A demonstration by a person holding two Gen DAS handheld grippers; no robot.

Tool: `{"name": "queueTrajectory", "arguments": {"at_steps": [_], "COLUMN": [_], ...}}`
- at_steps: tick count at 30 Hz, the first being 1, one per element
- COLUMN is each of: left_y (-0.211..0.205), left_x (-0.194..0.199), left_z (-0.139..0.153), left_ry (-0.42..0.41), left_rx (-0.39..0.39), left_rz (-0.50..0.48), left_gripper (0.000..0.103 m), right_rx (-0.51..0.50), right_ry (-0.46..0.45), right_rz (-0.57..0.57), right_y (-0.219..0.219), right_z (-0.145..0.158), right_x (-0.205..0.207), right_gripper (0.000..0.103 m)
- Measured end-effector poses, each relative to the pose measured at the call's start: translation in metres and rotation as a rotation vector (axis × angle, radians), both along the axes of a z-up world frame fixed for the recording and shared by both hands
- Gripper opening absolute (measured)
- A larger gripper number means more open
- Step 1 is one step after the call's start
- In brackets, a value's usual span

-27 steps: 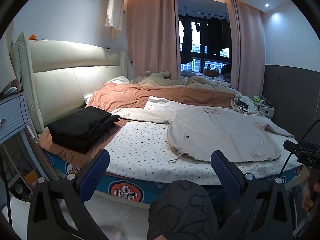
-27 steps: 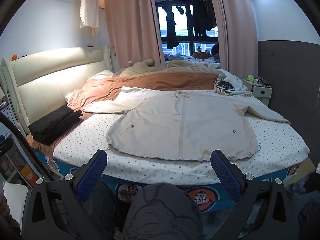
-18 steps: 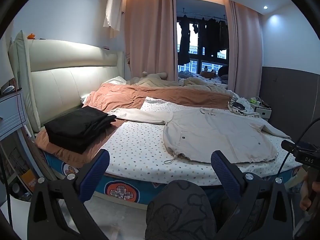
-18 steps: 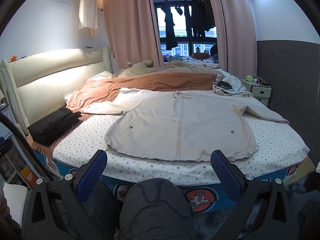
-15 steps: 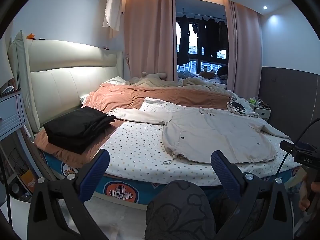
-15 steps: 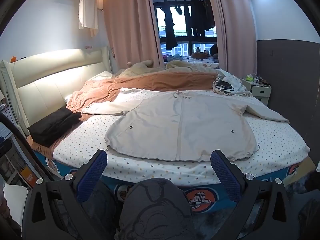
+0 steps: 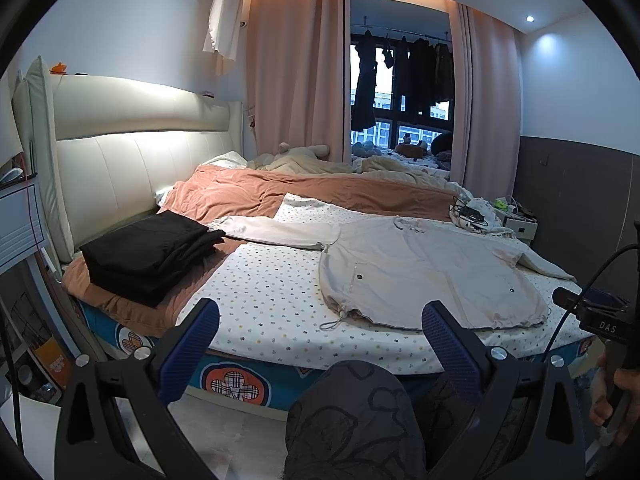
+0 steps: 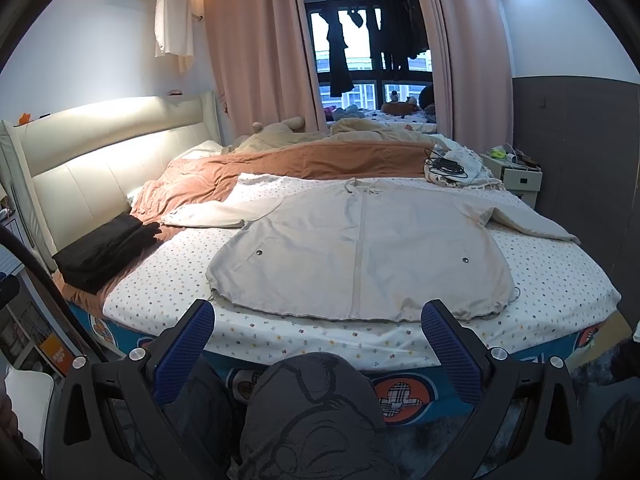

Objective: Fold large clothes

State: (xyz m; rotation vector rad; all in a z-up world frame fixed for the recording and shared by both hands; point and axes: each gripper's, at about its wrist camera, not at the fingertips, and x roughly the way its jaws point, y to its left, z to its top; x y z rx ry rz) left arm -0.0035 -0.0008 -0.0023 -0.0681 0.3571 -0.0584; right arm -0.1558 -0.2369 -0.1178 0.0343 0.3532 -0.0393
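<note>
A large beige jacket (image 8: pixel 360 248) lies spread flat, front up, on the dotted bed sheet (image 8: pixel 560 276), both sleeves stretched out to the sides. In the left wrist view the same jacket (image 7: pixel 424 272) sits right of centre. My left gripper (image 7: pixel 320 316) hangs open in front of the bed's near edge, short of the hem, nothing between its blue pads (image 7: pixel 188 354). My right gripper (image 8: pixel 318 314) is open too, centred just before the jacket's hem, not touching it. A person's patterned knee (image 8: pixel 312 412) shows below the jaws.
A folded black garment stack (image 7: pixel 148 252) rests at the left, by the cream headboard (image 7: pixel 104 168). An orange-brown duvet (image 8: pixel 304 164) is bunched behind the jacket. A white cloth with cables (image 8: pixel 456 168) and a nightstand (image 8: pixel 516 176) stand at the far right. A person's hand (image 7: pixel 612 396) holds the right gripper's handle.
Both views have tipped and shifted slightly, so the bed sits a little differently in frame. The jacket has not moved and both grippers stay open.
</note>
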Motion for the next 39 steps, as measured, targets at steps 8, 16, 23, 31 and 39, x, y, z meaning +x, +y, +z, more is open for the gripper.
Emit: {"name": "queueTrajectory", "arguments": {"at_steps": [8, 16, 23, 31, 39], "left_y": [0.005, 0.008, 0.009, 0.011, 0.012], "left_x": [-0.002, -0.006, -0.009, -0.012, -0.013], "left_z": [0.000, 0.003, 0.003, 0.003, 0.003], "left_ry": [-0.009, -0.010, -0.015, -0.013, -0.014], "left_rx": [-0.008, -0.009, -0.003, -0.009, -0.013], "left_rz": [0.000, -0.003, -0.010, -0.012, -0.016], "left_gripper": [0.103, 0.103, 0.103, 0.103, 0.103], "right_rx": [0.001, -0.012, -0.009, -0.015, -0.016], "right_ry": [-0.001, -0.006, -0.014, -0.022, -0.020], "right_rz": [0.002, 0.007, 0.011, 0.015, 0.013], "right_y": [0.002, 0.003, 0.003, 0.003, 0.001], "right_z": [0.001, 0.004, 0.006, 0.005, 0.008], "right_x": [-0.004, -0.007, -0.010, -0.015, -0.018], "right_gripper": [0.103, 0.103, 0.103, 0.103, 0.103]}}
